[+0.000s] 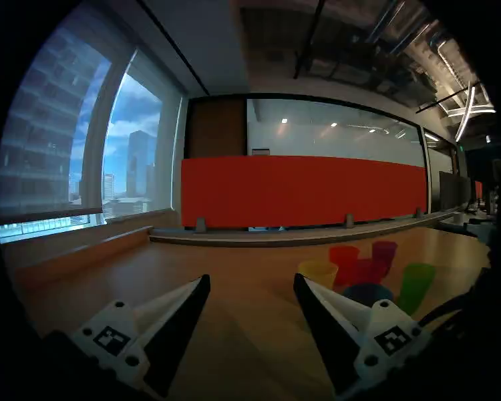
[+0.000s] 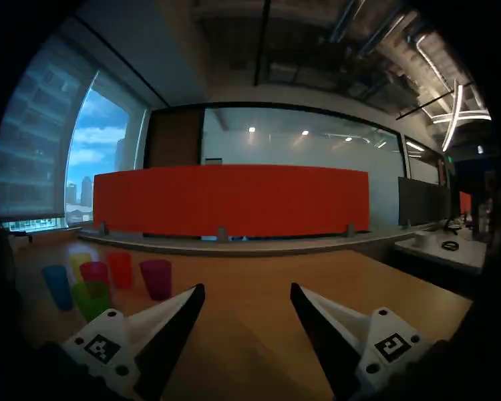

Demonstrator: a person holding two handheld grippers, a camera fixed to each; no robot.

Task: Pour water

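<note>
Both my left gripper (image 1: 250, 294) and right gripper (image 2: 246, 301) gape empty above the wooden desk (image 2: 264, 267); the coloured plastic cups (image 2: 120, 267) crowd close, so a careless grab could topple neighbours.

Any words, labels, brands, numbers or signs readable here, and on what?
No text can be read.
Square markers on the left gripper and right gripper: coded patterns, no letters.
Small wall plate: too small to read.
Cups: no labels visible.
</note>
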